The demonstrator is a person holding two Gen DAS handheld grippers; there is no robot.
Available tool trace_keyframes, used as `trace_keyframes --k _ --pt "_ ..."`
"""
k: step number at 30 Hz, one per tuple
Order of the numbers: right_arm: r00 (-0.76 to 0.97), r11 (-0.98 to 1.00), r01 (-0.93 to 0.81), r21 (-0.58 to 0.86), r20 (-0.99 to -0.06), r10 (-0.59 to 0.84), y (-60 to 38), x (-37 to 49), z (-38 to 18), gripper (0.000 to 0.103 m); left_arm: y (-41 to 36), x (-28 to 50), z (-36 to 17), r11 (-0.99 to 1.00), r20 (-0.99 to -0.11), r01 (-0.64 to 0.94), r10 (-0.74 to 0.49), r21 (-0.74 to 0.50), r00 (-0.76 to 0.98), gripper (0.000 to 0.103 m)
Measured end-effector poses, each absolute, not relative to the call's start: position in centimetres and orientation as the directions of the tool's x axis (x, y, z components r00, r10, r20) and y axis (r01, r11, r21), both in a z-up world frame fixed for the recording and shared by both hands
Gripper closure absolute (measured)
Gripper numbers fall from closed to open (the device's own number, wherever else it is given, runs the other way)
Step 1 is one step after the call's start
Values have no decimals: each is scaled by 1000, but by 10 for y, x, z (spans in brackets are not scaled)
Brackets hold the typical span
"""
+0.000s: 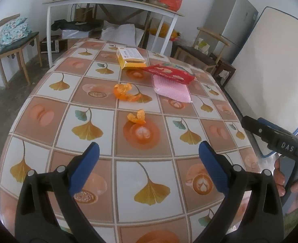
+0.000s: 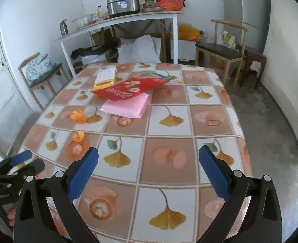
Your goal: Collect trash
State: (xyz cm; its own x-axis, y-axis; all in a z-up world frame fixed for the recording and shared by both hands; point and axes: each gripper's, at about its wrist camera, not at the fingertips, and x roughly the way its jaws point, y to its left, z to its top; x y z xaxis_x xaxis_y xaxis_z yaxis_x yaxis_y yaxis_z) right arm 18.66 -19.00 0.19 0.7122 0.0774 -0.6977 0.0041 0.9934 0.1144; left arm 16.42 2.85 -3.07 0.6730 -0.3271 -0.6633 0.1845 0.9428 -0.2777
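Tablecloth [image 1: 92, 109] with leaf print carries the trash: 2 orange peels, the small peel [image 1: 137, 117] at 12 o'clock of the left gripper [image 1: 149, 154], the big peel [image 1: 125, 93] behind it. Peels look light, soft and curled; pinch a raised edge. Red wrapper [image 1: 170, 73] at 1 o'clock lies on a pink cloth [image 1: 172, 89], yellow box [image 1: 131, 58] behind it, contents hidden. Both grippers are spread wide and hold nothing; right gripper [image 2: 149, 154] points at 11 o'clock toward the wrapper.

— Any lettering legible on this table scene?

— White capitals "DAS" stand on the black body of the right gripper [image 1: 252, 124]. Print on the yellow box [image 1: 131, 58] and the red wrapper [image 1: 170, 73] is too blurred to read.
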Motion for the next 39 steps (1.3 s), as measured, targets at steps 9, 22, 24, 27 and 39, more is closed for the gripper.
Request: trace_keyframes --k 9,22,24,27,39 --pt "682 977 -48 207 -708 184 -182 207 -3 6 56 176 -28 947 -639 145 -303 -288 707 8" --pt "630 941 -203 272 -699 338 -152 234 -10 23 90 268 -24 946 -713 131 -311 -297 628 8" --pt "617 935 -221 279 -702 356 -148 241 -11 29 89 286 -31 945 -738 118 -313 -305 597 9" --pt "582 929 -244 279 -724 370 -137 254 -16 38 85 306 -43 931 -762 109 -348 -347 547 21" --pt "385 877 -331 347 -799 461 -86 305 -56 68 68 338 -70 919 -806 102 -384 -380 450 74"
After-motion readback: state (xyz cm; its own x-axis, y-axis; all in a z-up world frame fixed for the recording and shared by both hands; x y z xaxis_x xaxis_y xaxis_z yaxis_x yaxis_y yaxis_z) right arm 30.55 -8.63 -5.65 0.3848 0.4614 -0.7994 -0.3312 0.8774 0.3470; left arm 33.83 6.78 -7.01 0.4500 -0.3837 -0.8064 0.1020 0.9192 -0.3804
